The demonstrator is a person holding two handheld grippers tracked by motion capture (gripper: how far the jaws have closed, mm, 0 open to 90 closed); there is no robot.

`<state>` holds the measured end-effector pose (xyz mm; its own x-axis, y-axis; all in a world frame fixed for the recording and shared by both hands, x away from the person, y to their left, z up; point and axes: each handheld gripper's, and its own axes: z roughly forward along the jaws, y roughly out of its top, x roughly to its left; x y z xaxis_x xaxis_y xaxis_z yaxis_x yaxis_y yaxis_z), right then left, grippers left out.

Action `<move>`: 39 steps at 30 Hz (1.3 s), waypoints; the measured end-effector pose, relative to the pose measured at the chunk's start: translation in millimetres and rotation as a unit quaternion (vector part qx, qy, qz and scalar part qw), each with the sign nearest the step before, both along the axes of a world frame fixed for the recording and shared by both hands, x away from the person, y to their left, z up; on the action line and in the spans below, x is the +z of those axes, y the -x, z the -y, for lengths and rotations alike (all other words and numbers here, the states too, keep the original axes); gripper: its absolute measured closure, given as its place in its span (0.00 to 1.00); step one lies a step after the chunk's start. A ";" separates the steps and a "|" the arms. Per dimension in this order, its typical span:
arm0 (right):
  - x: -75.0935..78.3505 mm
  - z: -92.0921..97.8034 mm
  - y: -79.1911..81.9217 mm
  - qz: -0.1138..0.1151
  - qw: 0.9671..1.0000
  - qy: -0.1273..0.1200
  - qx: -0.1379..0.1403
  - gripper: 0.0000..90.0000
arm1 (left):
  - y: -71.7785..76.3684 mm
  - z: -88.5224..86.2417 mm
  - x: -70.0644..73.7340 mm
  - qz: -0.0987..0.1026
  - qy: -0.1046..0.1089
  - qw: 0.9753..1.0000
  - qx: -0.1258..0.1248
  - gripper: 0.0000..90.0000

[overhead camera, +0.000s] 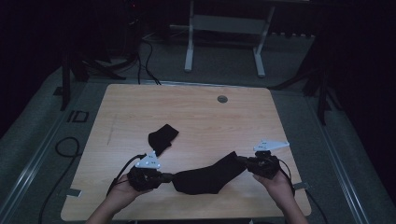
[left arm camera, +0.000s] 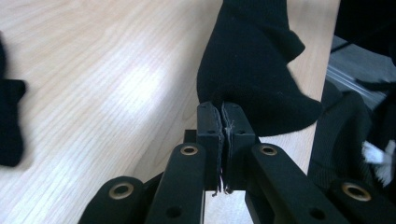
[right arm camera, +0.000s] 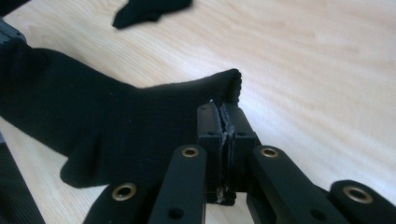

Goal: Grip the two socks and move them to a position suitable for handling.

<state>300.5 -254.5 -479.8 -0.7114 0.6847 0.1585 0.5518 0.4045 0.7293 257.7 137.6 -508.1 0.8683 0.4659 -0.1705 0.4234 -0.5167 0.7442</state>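
Left gripper and right gripper each clamp one end of the sock, lower centre; a second sock lies apart, upper left.

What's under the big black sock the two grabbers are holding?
Under the big sock there is only the wooden table. The left gripper and right gripper pinch its two ends. Whatever lies beneath its middle is covered. The small sock lies apart, farther back.
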 end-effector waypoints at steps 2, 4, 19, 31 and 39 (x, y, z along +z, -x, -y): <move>-4.8 2.3 1.2 -0.004 1.000 0.001 -0.004 0.97 | -3.6 1.2 -4.3 -0.004 -0.003 1.000 -0.002 0.97; -14.5 5.8 2.9 -0.009 1.000 -0.002 -0.014 0.97 | -11.9 6.7 -14.4 -0.006 -0.017 1.000 -0.004 0.97; -53.1 21.0 13.1 -0.029 0.998 0.024 -0.051 0.87 | -29.2 9.0 -41.4 -0.038 -0.074 0.997 0.002 0.70; -43.9 2.4 15.9 0.010 0.999 0.049 -0.014 1.00 | -3.4 28.2 -27.8 -0.008 -0.020 0.999 0.038 1.00; -64.8 4.5 7.3 0.000 0.996 0.089 -0.014 1.00 | -9.3 40.6 -49.8 -0.037 -0.044 0.998 0.020 1.00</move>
<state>293.2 -258.9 -544.6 -0.6914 0.7218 0.0327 0.5644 0.5113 0.6480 267.0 97.0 -557.9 0.8350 0.5164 -0.1899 0.4969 -0.5597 0.6632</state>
